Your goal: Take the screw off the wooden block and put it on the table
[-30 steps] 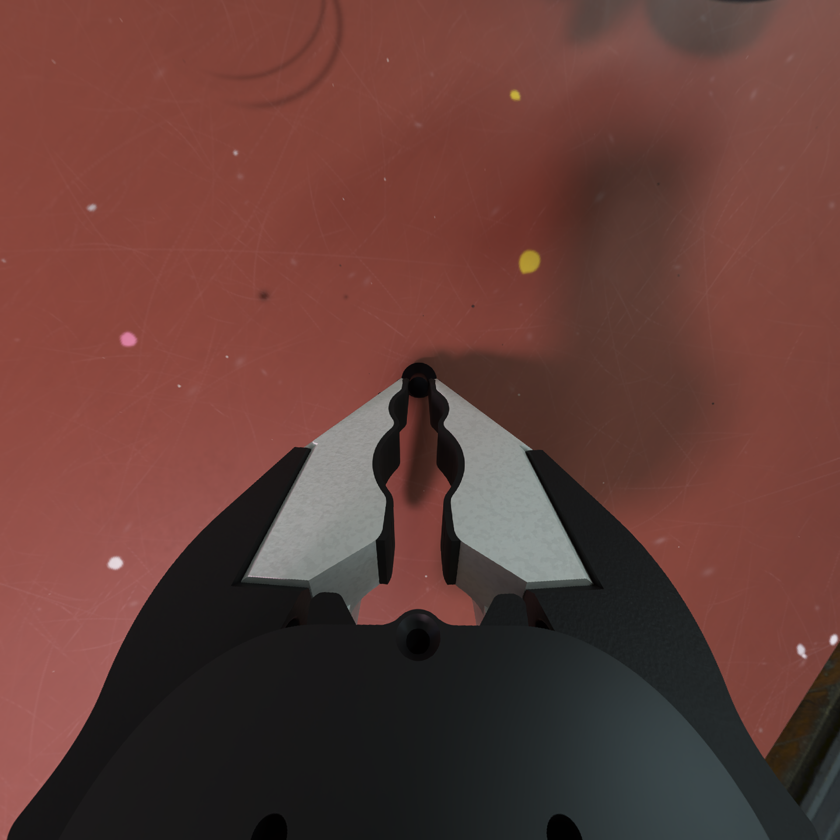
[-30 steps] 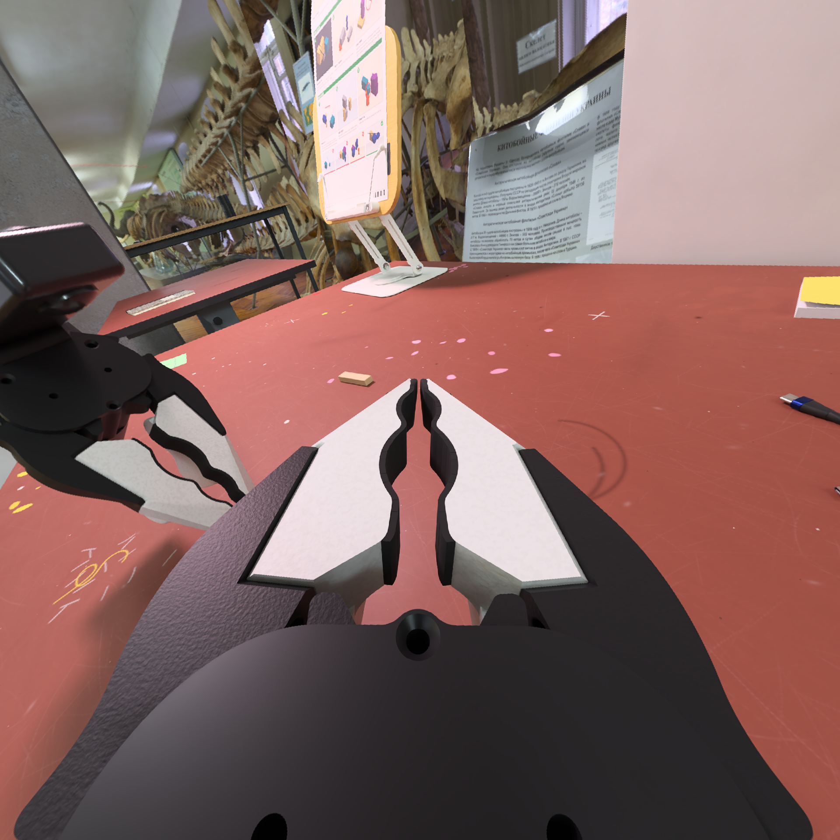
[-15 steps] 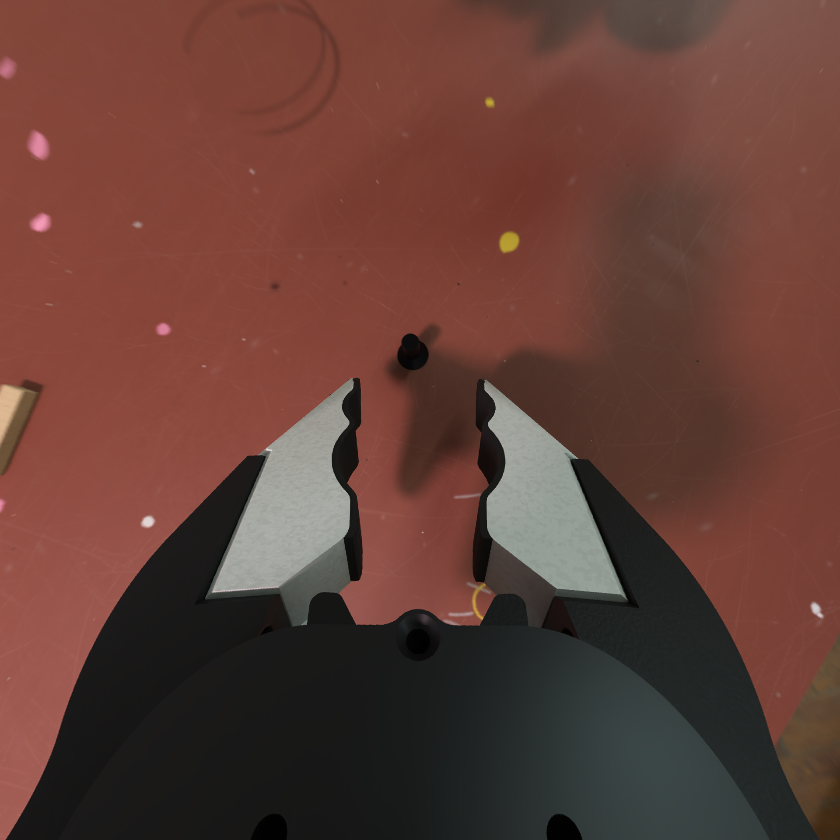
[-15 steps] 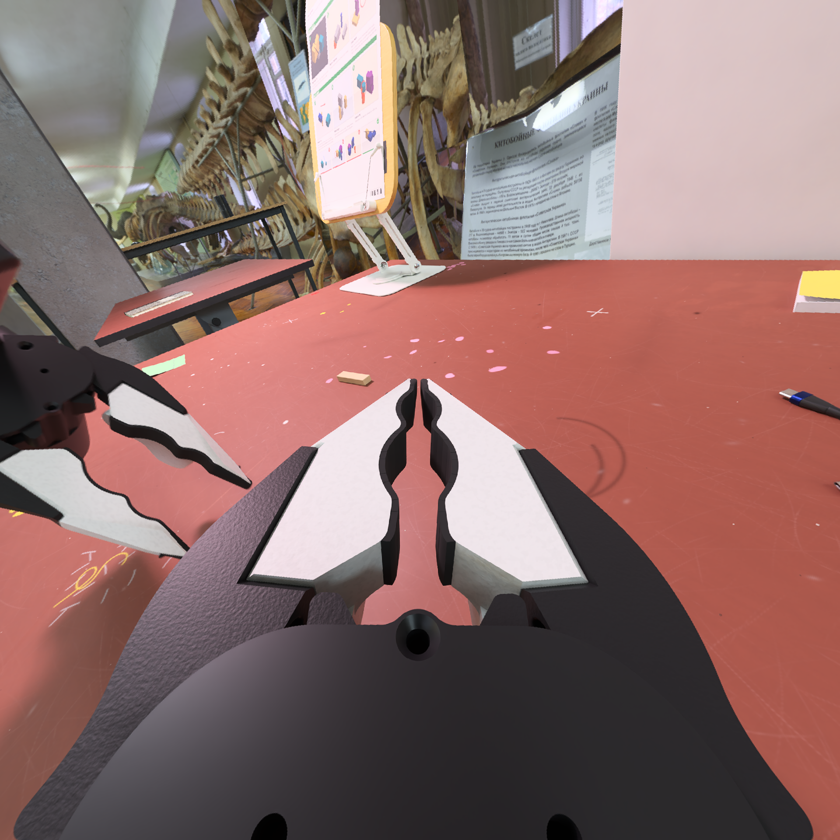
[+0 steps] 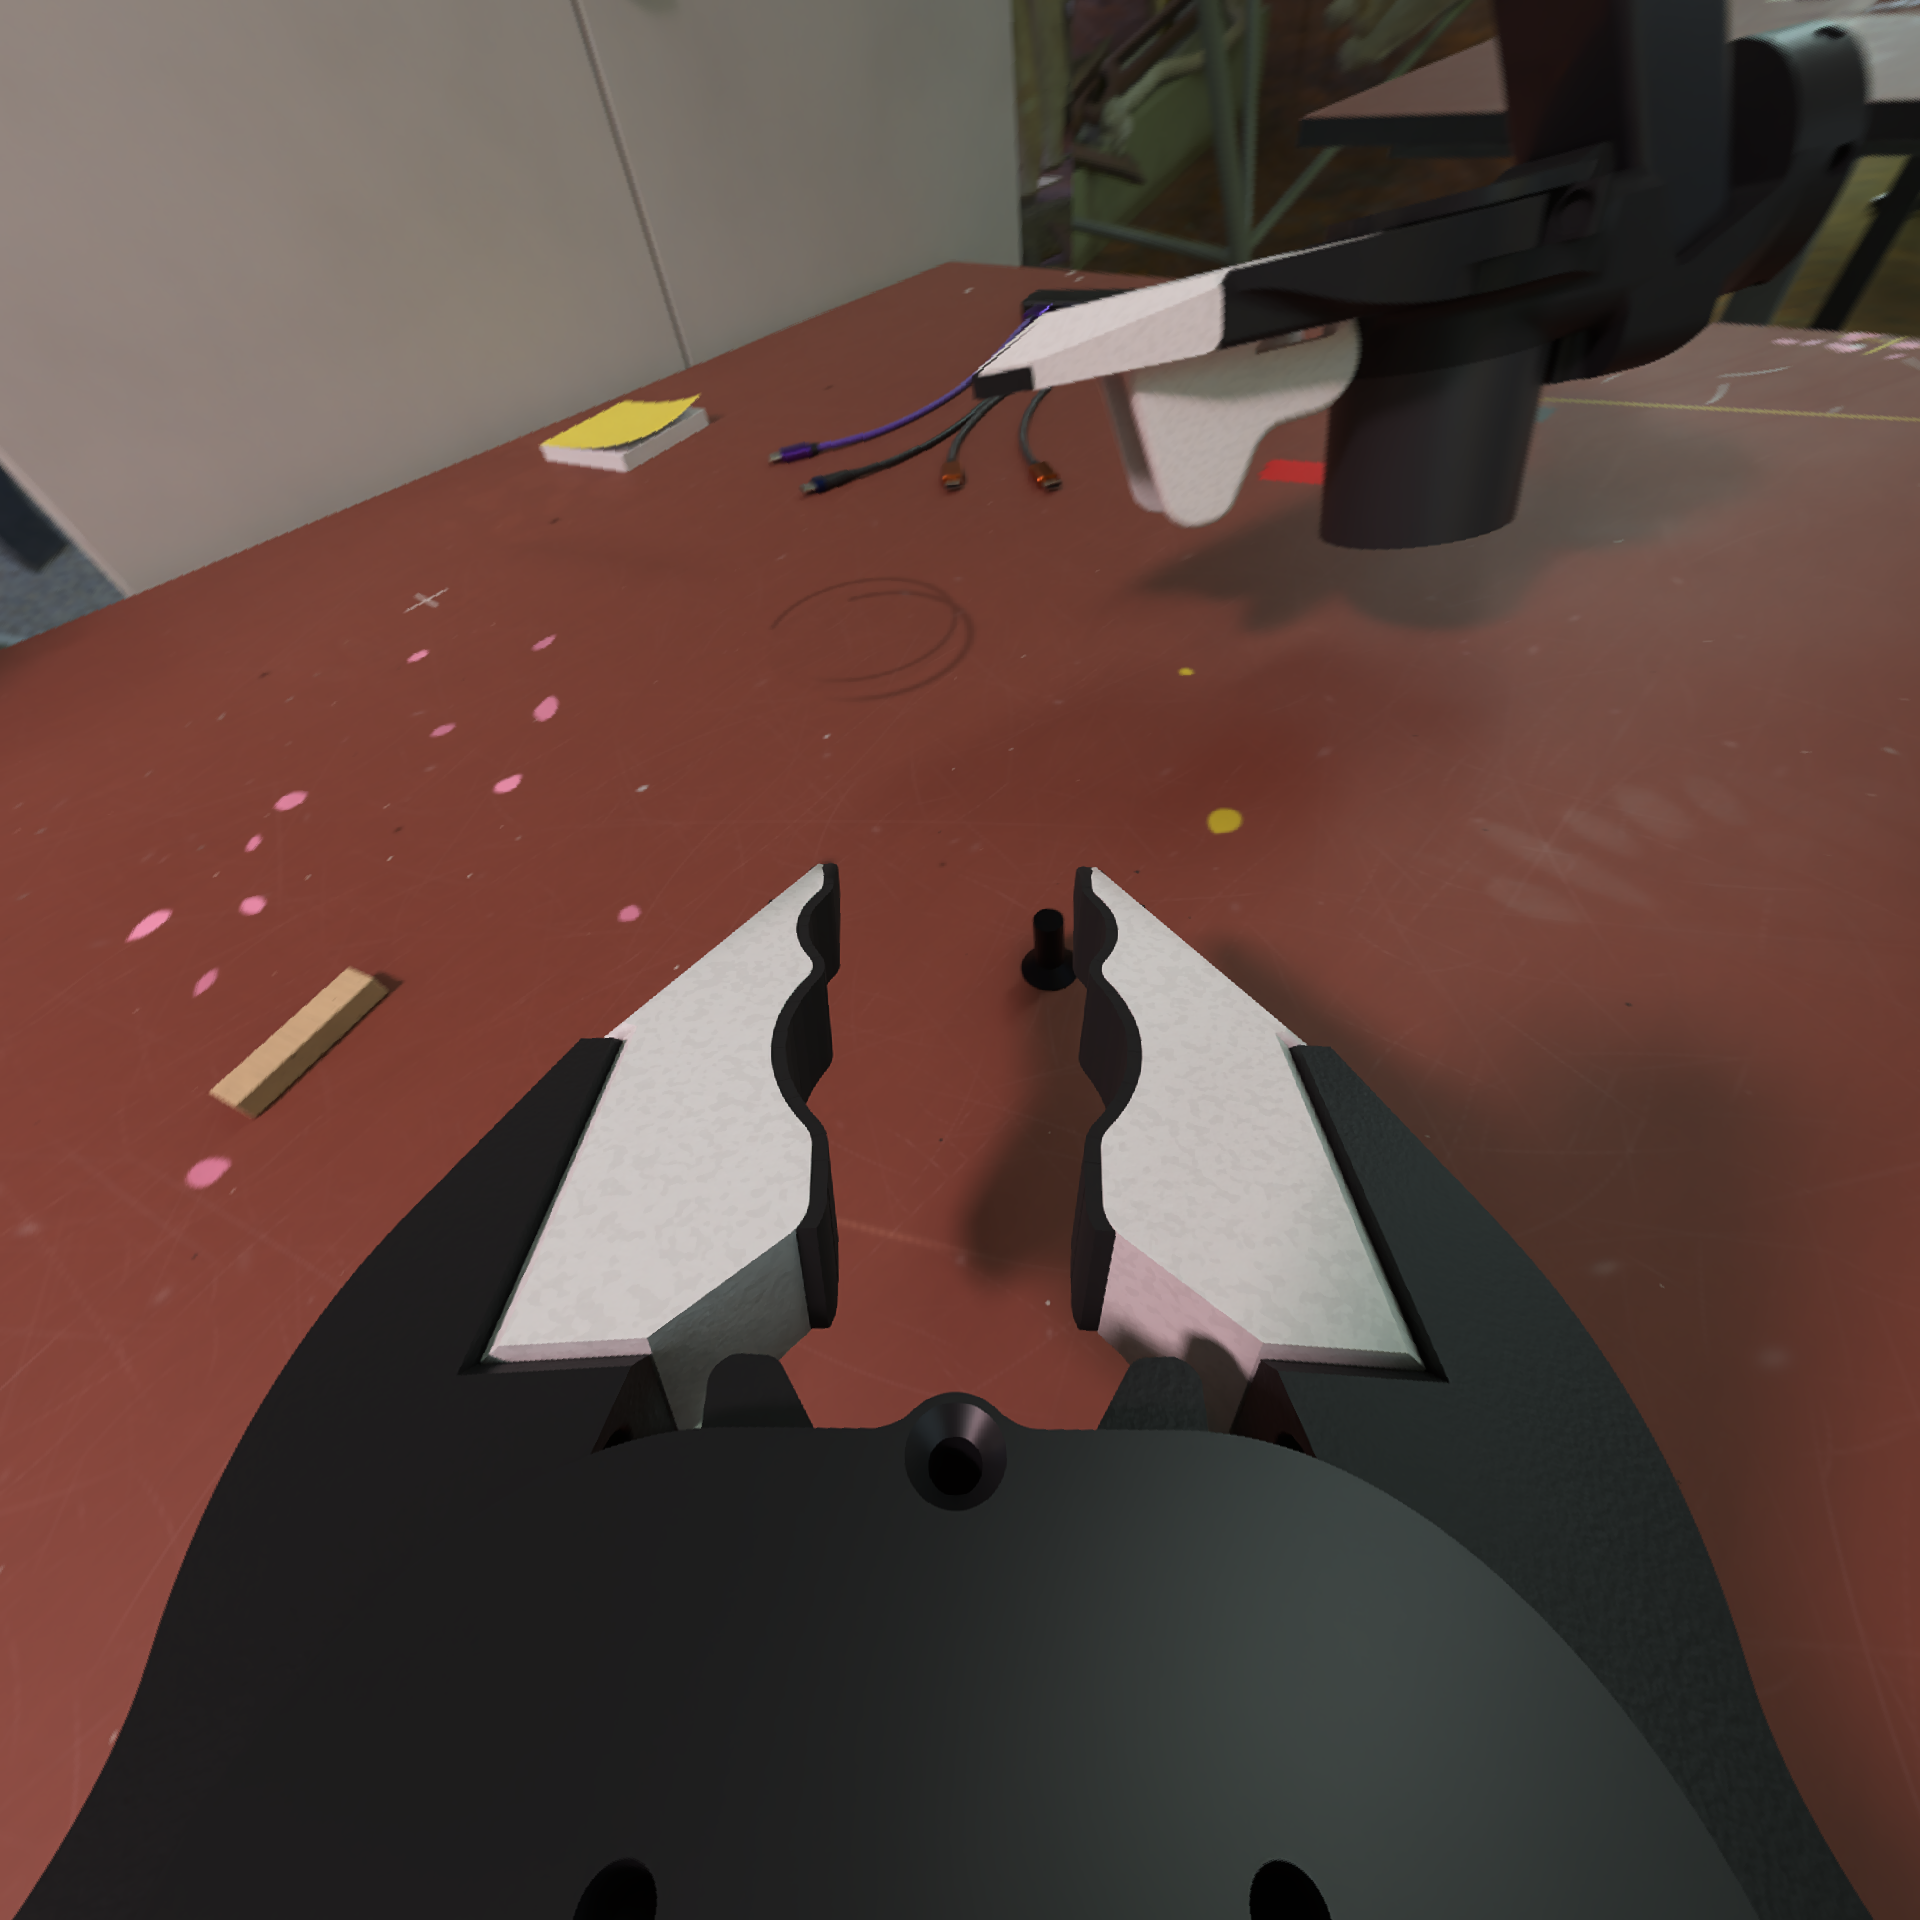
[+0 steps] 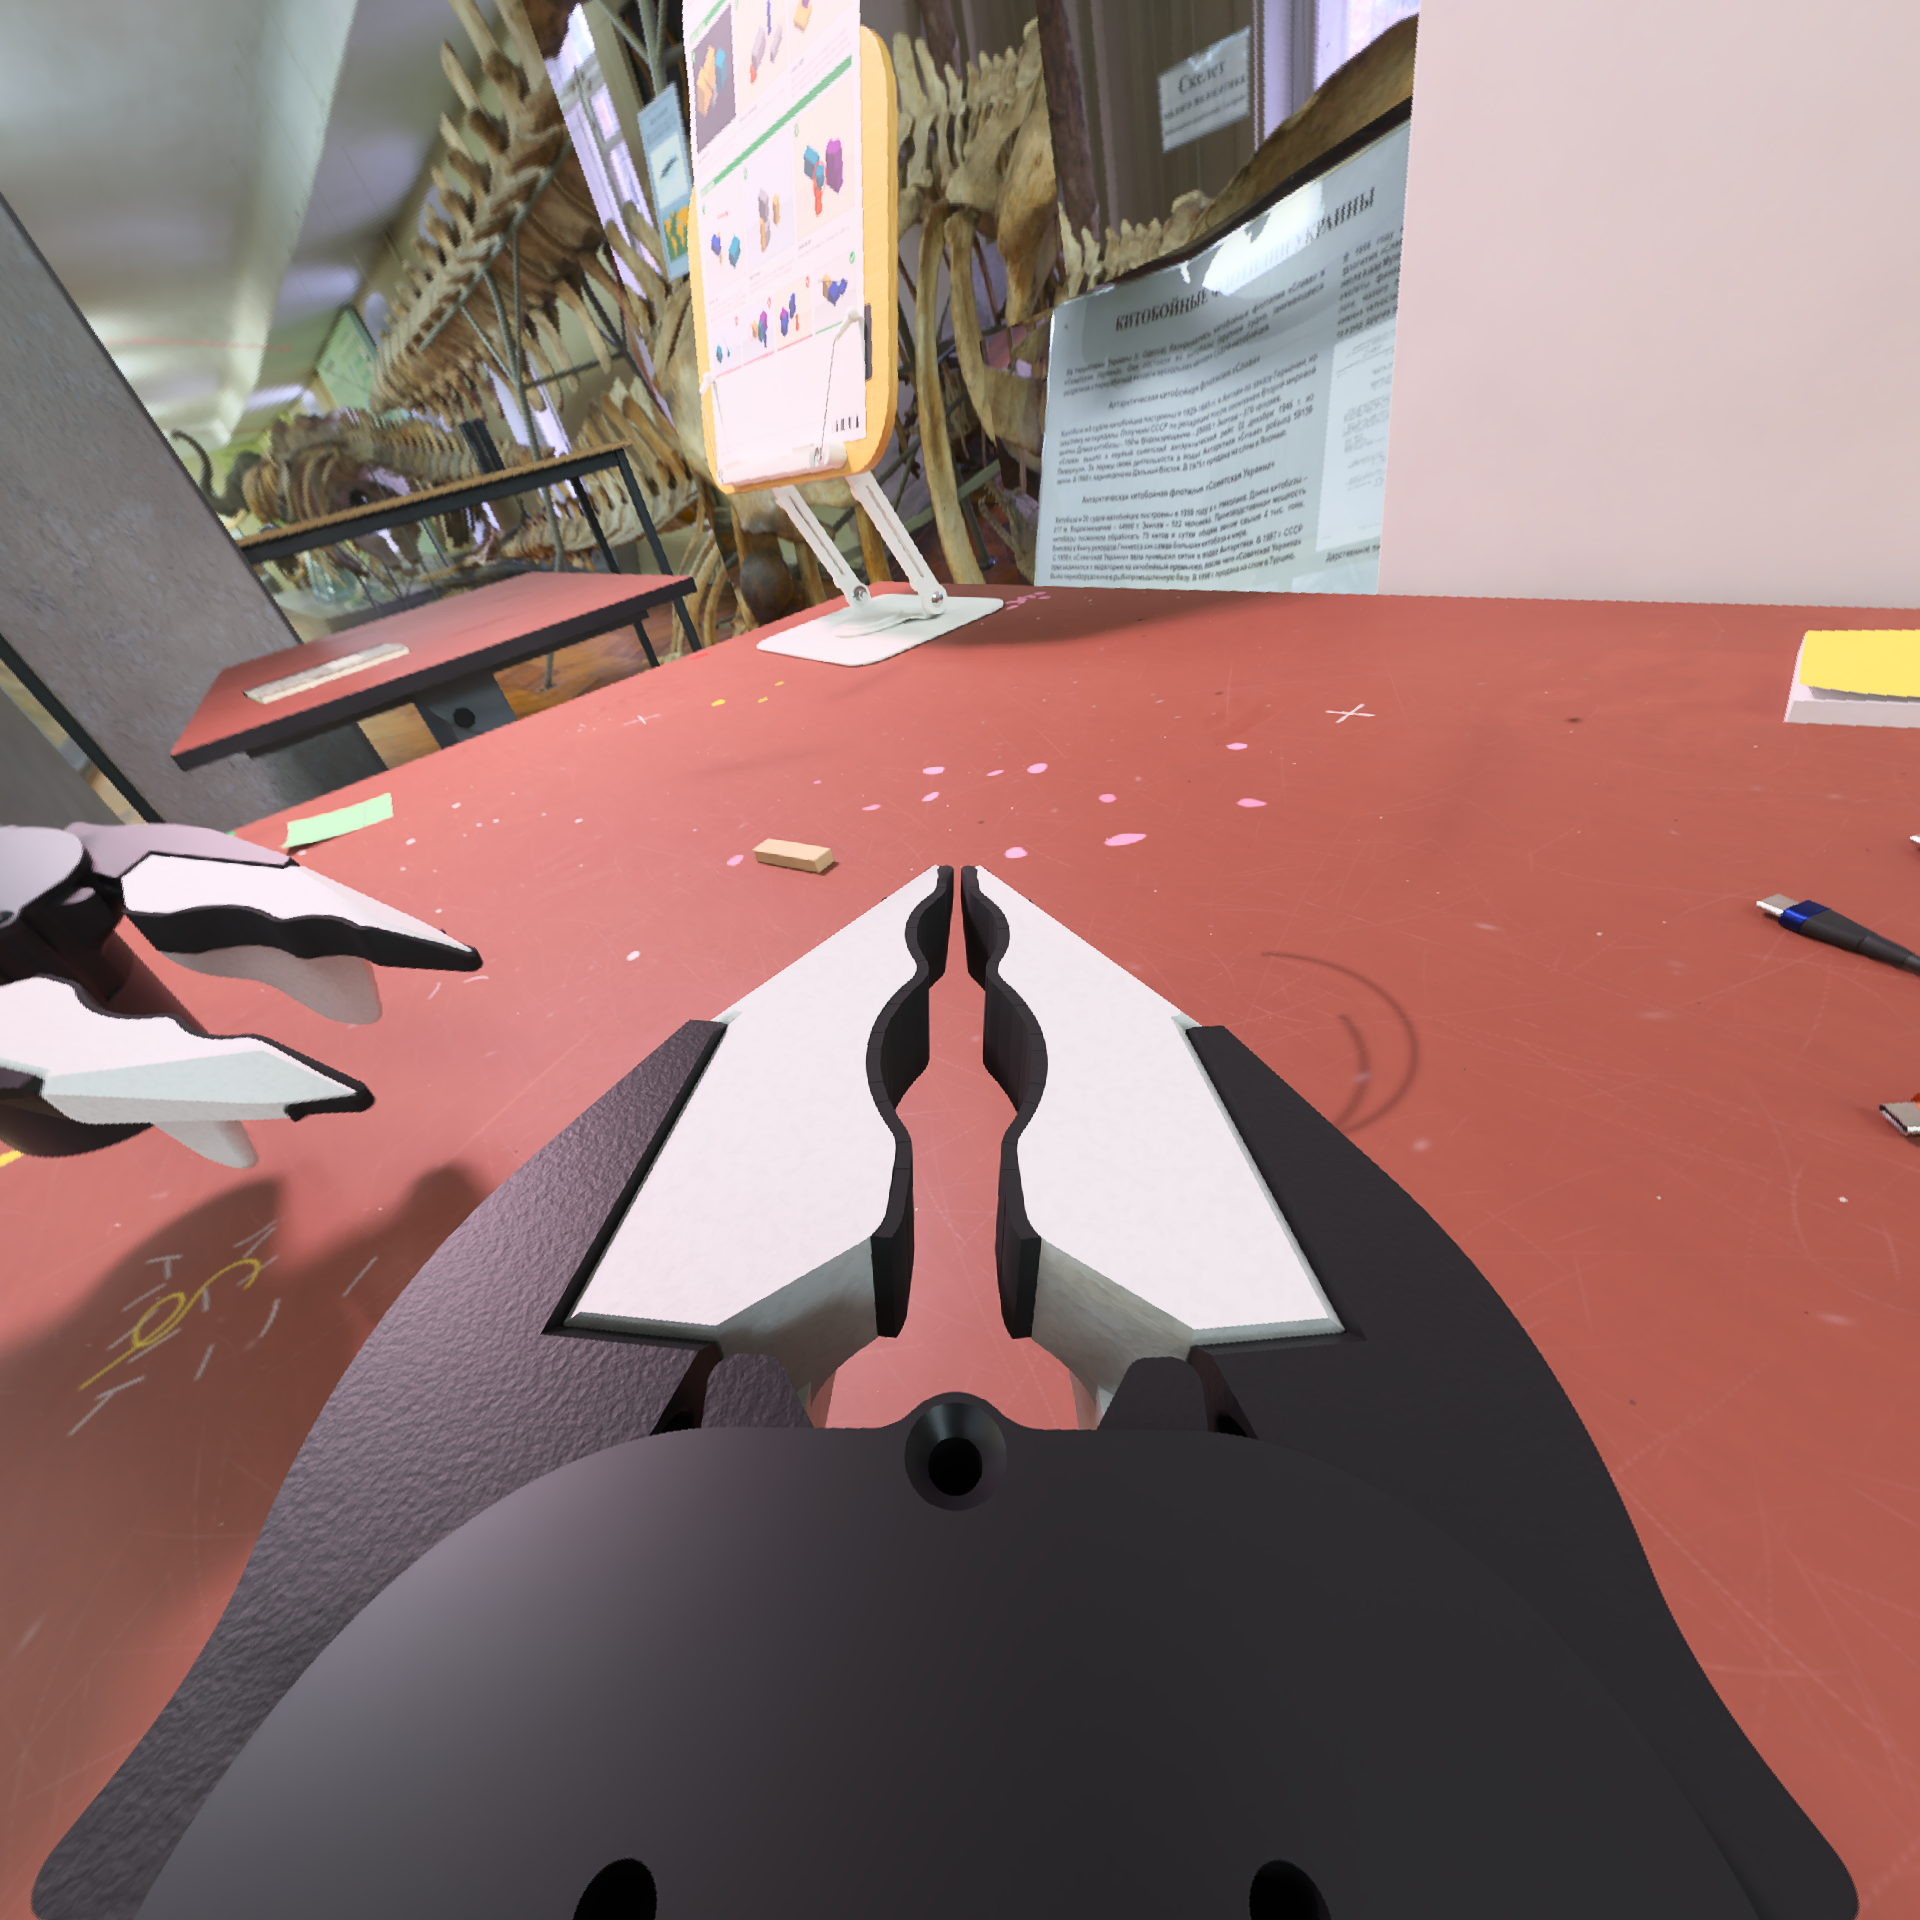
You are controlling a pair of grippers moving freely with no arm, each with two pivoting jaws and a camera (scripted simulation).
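Note:
A small black screw (image 5: 1046, 950) stands head-down on the red table (image 5: 1455, 935), just inside the right fingertip of my left gripper (image 5: 954, 883), which is open and empty above it. The flat wooden block (image 5: 299, 1041) lies on the table to the left, with nothing on it; it also shows in the right wrist view (image 6: 794, 855). My right gripper (image 6: 955, 878) is shut and empty, held over the table. It appears at the top right of the left wrist view (image 5: 1143, 343). The left gripper appears at the left of the right wrist view (image 6: 416, 1023).
A yellow pad of notes (image 5: 625, 434) and several cables (image 5: 914, 442) lie at the far side. A tablet on a white stand (image 6: 810, 312) stands at the table's back edge. A cable plug (image 6: 1818, 925) lies to the right.
My left gripper opened and let go of the screw, which now stands on the table. The gripper then rose and tilted up, so the table's far side shows. The right gripper stayed still.

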